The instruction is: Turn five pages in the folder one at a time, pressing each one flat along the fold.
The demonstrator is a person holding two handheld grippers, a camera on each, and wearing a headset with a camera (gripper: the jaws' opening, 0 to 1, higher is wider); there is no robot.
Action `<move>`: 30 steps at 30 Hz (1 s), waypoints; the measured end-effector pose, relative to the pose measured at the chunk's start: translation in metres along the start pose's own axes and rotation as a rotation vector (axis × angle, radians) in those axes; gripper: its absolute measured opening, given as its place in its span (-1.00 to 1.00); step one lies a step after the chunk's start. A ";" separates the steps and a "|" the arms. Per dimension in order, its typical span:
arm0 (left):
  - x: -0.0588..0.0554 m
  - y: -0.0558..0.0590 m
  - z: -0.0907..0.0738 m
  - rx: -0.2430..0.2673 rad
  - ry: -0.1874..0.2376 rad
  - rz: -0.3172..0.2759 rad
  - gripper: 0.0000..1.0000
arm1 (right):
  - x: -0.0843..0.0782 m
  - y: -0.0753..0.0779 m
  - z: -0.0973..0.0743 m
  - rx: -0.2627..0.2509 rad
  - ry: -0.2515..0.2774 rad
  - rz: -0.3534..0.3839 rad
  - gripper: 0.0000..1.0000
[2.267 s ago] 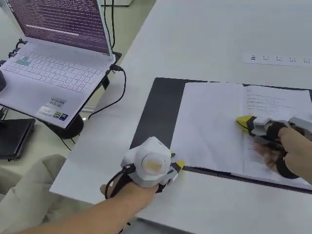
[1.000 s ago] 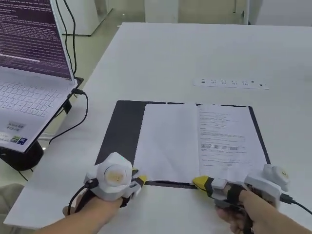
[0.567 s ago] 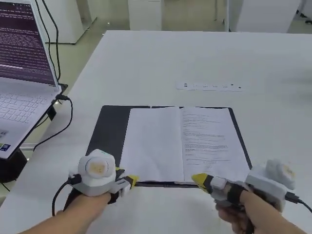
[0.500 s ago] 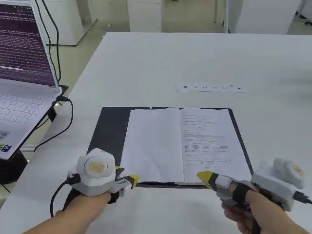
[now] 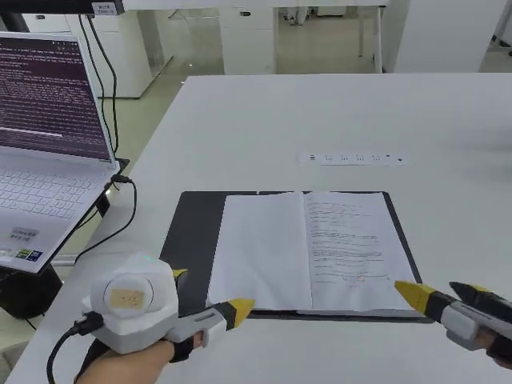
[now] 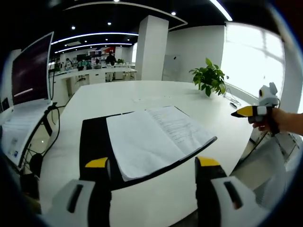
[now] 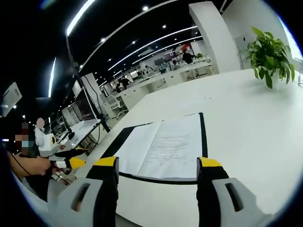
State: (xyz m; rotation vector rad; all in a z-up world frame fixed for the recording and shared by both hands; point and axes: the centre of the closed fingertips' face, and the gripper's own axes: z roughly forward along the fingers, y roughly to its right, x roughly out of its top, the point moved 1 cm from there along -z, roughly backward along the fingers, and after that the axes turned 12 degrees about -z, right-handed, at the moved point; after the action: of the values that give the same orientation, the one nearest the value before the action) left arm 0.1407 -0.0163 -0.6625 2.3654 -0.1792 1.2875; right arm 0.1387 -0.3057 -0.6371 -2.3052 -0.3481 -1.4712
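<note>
My left gripper [image 6: 152,163] has its jaws spread wide with nothing between them, and the jaws of my right gripper [image 7: 157,162] stand just as wide and just as bare. Both sit at the near edge of the bench [image 5: 264,112], the left one by the near left corner of the folder [image 5: 194,236] and the right one off its near right corner, neither touching it. The folder lies open and flat on the white bench between and ahead of my two pairs of jaws. A blank page [image 5: 260,248] lies on its left and a printed page [image 5: 348,244] on its right, with a strip of black cover bare beside the blank one. Beyond the folder lies a white power strip [image 5: 352,158]. Off to my left an open laptop [image 5: 48,160] shows a lit screen. A potted plant [image 6: 210,78] stands at the bench's far end.
</note>
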 end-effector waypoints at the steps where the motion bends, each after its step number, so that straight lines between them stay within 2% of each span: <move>1: 0.000 0.001 -0.003 0.004 0.000 0.001 0.54 | 0.000 0.002 -0.002 -0.008 0.002 -0.006 0.41; 2: 0.001 0.001 -0.004 0.009 0.006 0.001 0.61 | 0.000 0.006 -0.005 -0.028 0.008 -0.013 0.53; 5: 0.005 0.002 -0.008 0.026 0.025 0.002 0.84 | -0.003 0.009 -0.008 -0.034 -0.002 -0.022 0.78; 8: 0.009 0.004 -0.012 0.034 0.043 -0.002 0.98 | -0.006 0.009 -0.011 -0.036 -0.009 -0.032 0.86; 10: 0.010 0.004 -0.014 0.041 0.051 0.002 0.98 | -0.008 0.011 -0.014 -0.054 -0.003 -0.040 0.98; 14: 0.008 0.003 -0.015 0.046 0.052 -0.009 0.98 | -0.007 0.011 -0.019 -0.061 0.012 -0.045 1.00; 16: 0.004 0.001 -0.014 0.049 0.032 -0.005 0.98 | -0.010 0.013 -0.017 -0.046 -0.003 -0.047 1.00; 21: 0.002 0.001 -0.009 0.049 0.021 -0.001 0.98 | -0.011 0.010 -0.017 -0.033 -0.009 -0.075 1.00; 23: 0.003 0.003 -0.005 0.048 0.018 0.005 0.98 | -0.007 0.009 -0.016 -0.027 0.012 -0.067 1.00; 30: 0.000 0.016 0.019 0.014 -0.016 0.015 0.98 | -0.005 0.010 -0.009 -0.017 0.003 -0.066 1.00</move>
State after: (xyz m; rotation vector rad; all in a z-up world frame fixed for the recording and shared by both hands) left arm 0.1503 -0.0386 -0.6659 2.3915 -0.1945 1.2808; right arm 0.1335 -0.3187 -0.6406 -2.3254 -0.4158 -1.5139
